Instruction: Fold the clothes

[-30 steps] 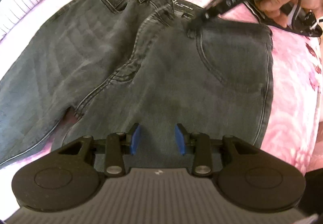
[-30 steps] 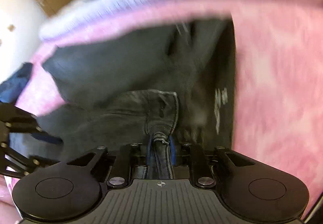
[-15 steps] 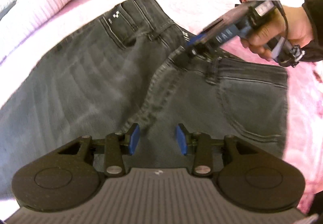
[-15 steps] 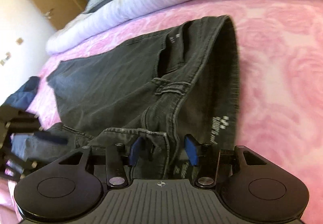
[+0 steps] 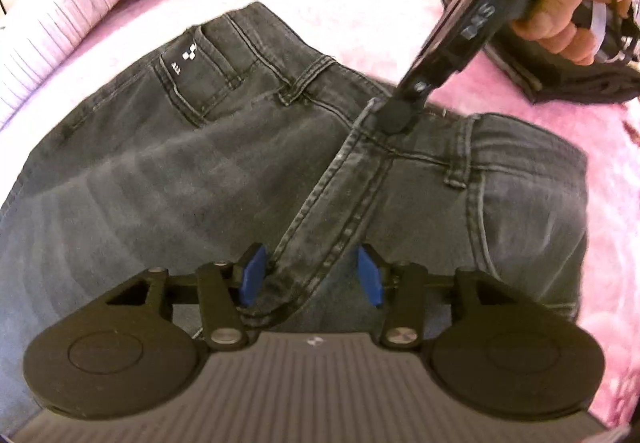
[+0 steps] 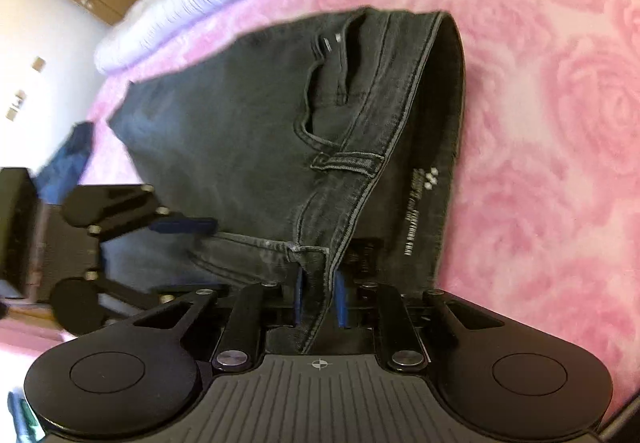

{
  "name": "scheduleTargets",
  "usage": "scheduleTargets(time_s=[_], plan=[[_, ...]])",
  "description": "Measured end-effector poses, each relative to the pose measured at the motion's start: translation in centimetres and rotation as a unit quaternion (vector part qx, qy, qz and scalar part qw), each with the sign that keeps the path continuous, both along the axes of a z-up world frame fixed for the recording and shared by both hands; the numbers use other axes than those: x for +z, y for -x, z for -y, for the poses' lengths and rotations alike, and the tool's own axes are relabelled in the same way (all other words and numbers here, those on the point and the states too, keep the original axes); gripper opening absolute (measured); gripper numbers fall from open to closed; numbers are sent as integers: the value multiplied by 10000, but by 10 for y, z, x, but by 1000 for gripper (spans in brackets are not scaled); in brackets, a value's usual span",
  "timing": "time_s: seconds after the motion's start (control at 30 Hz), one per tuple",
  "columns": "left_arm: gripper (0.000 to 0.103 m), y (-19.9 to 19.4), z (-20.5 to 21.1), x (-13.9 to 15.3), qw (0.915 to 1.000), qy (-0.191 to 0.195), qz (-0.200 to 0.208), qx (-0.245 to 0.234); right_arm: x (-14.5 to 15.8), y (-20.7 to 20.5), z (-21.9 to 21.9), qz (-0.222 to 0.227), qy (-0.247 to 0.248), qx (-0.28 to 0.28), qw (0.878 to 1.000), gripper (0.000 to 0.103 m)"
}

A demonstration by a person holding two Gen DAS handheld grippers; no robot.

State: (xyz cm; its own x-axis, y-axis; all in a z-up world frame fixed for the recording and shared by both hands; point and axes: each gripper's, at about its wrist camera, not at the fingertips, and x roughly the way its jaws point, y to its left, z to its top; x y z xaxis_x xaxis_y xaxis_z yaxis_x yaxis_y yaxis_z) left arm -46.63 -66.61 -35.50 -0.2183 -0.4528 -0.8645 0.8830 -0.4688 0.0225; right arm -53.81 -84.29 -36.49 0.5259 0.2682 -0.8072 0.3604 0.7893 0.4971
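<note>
Jeans [image 5: 168, 203] are lying flat on the pink bed [image 6: 560, 103], waistband far from you, legs running back past the left hand. The fly seam ridge [image 5: 340, 203] is running diagonally between both tongs. Right tongs [image 6: 318, 297], jaws just closing, are pinching that seam's waistband end. Left tongs [image 5: 310, 275], jaws just widening, are standing half open astride the seam's lower end, gripping nothing. Your left hand is nearer the crotch: close there.
</note>
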Motion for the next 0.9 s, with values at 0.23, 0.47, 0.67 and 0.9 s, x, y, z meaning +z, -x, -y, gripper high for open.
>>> scheduleTargets(time_s=[0.23,0.47,0.67,0.9], plan=[[42,-30,-32,26,9993,-33,21,368,18,16,-18,294,710,-280,9967,29],[43,-89,-101,26,9890,-556,261,1343,35,48,-75,231,945,-11,9953,31],[43,-126,-133,17,9734,-942,178,2080,34,35,-93,-310,1253,-114,9916,32],[45,-162,-199,73,9538,-910,399,2834,105,19,-147,-743,2097,104,9749,67]])
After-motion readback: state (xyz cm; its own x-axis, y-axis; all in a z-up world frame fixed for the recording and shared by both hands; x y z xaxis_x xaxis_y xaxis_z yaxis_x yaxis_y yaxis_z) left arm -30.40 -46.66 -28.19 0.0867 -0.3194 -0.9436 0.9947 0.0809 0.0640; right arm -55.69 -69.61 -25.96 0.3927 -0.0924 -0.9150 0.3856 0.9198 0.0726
